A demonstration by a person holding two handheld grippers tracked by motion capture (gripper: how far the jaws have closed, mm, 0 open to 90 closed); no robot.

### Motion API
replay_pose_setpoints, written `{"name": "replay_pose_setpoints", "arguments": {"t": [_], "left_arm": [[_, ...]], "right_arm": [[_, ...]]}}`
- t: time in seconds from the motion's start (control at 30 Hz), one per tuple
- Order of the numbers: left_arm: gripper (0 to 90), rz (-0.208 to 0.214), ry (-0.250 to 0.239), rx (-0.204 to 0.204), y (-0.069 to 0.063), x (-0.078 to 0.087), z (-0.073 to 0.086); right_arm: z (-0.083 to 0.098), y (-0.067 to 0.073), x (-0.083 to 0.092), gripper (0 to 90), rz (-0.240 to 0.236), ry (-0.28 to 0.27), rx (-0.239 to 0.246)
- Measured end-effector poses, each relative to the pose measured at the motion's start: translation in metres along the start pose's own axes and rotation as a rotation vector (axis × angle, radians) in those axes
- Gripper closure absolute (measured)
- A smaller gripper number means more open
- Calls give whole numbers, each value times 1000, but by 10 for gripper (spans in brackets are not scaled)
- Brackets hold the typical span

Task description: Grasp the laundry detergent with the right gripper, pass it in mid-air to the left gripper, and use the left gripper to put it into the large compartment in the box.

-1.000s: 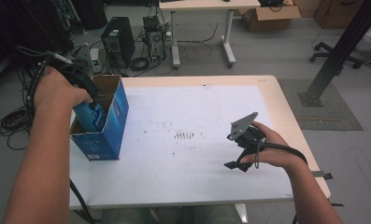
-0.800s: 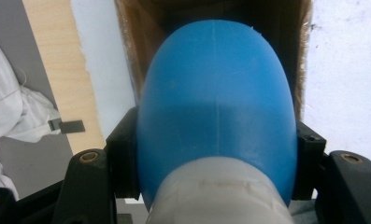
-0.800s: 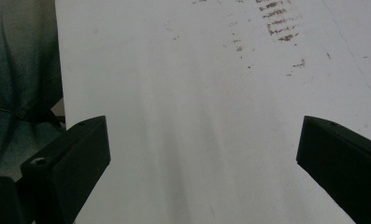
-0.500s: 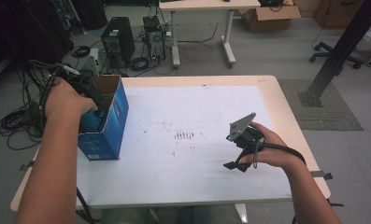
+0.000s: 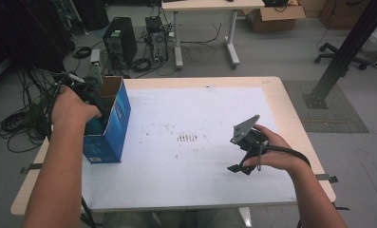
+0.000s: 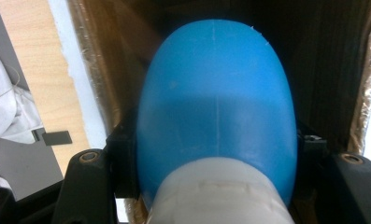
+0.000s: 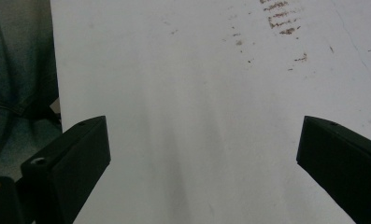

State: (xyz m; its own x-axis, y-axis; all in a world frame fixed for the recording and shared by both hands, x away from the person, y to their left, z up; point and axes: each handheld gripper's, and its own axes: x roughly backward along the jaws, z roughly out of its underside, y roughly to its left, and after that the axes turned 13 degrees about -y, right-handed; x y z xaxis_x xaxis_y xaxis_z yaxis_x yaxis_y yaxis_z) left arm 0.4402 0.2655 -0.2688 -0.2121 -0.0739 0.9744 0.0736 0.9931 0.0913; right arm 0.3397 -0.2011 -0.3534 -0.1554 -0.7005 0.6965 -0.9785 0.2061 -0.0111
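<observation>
left gripper view had the left gripper clamped on a blue bottle with a white cap, down inside the cardboard box at nine o'clock on the table. it looked light, stiff, slippery; hold its sides. right gripper stayed wide, empty.

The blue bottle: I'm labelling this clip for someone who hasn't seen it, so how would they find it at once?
Start at the white table and go to the open blue box at its left edge. The left gripper reaches down into the box, shut on the blue bottle. It is rounded, smooth plastic with a white cap end, set between brown cardboard walls.
</observation>
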Motion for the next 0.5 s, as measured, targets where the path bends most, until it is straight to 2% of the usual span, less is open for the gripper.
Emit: {"name": "replay_pose_setpoints", "arguments": {"t": [0.37, 0.5], "left_arm": [[380, 8, 10, -5, -4, -12, 0], [380, 10, -2, -1, -3, -14, 0]], "right_arm": [[1, -1, 1, 30, 2, 2, -3], [2, -1, 1, 30, 4, 5, -7]]}}
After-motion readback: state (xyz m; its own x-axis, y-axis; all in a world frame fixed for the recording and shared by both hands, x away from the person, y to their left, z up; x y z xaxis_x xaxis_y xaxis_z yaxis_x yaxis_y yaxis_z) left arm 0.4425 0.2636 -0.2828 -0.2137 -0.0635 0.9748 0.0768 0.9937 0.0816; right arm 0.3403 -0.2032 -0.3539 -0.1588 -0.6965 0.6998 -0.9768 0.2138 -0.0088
